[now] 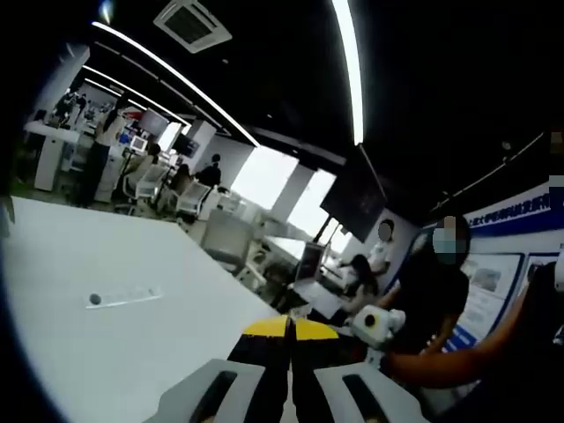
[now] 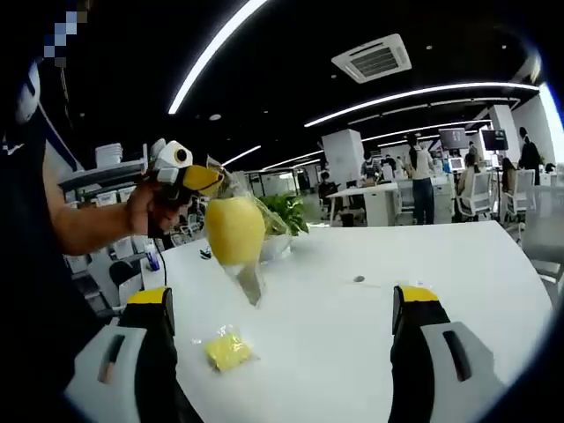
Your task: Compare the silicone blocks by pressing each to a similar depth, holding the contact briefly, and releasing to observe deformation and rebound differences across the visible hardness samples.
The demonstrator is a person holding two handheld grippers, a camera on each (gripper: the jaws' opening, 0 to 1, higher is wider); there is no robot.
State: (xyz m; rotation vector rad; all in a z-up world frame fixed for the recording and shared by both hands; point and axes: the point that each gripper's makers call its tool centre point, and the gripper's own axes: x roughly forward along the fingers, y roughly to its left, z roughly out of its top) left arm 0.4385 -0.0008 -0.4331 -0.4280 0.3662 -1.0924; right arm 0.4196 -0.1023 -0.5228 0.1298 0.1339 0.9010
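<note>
Place: open-plan office
Evidence: rows of white desks (image 2: 388, 196) with monitors, seated staff in swivel chairs (image 1: 190, 196) (some standing), long ceiling light strips (image 2: 414, 97), square ceiling air-conditioning vent (image 2: 373, 58)

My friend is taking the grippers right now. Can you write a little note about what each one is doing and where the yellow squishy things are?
Left gripper: shut on the clear plastic bag holding a yellow silicone block, lifted above the white table.
Right gripper: open, holding nothing.
A second, smaller yellow bagged block lies on the table near the right gripper.
Done: first block picked up. Left: both still bagged; no pressing seen yet.
</note>
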